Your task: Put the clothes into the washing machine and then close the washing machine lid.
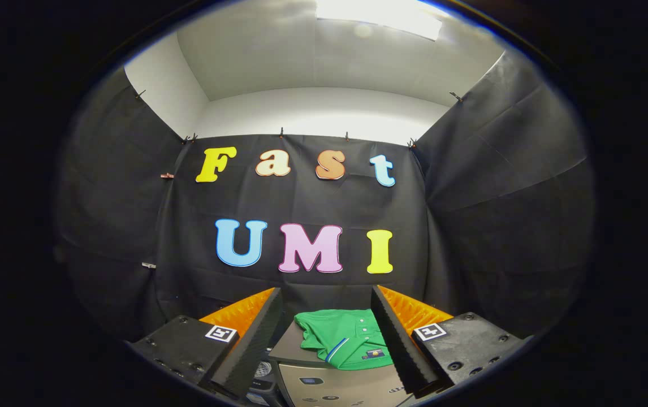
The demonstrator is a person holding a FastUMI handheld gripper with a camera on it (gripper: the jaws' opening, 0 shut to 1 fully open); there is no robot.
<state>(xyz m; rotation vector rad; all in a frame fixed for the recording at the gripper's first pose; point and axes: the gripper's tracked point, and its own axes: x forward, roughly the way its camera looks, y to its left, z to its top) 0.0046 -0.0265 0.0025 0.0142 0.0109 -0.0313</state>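
— What's closest to you right now?

— My own two-finger gripper (327, 339). Its fingers (247, 350) are spread wide apart and hold nothing; each carries a small square black-and-white marker near its base.

— And between them?

— Low down between the fingers I see the front of a grey box-shaped washing machine (335, 390), with a panel of small buttons along its face. I can't make out what the buttons say.

— Where are the clothes?

— A folded green polo shirt with a striped collar edge and a row of small white buttons (344, 339) lies on the flat grey lid of the machine (290, 347). It sits between my fingers, nearer the right one, and neither finger touches it. The lid looks shut beneath it.

— Anything just beside the machine?

— A dark round object shows low beside its left front corner, behind my left finger; too little of it is visible to tell what it is.

— And farther off?

— The black cloth wall of the booth (499, 198), pinned up with small clips, then a white wall and a bright ceiling light panel (380, 14) above.
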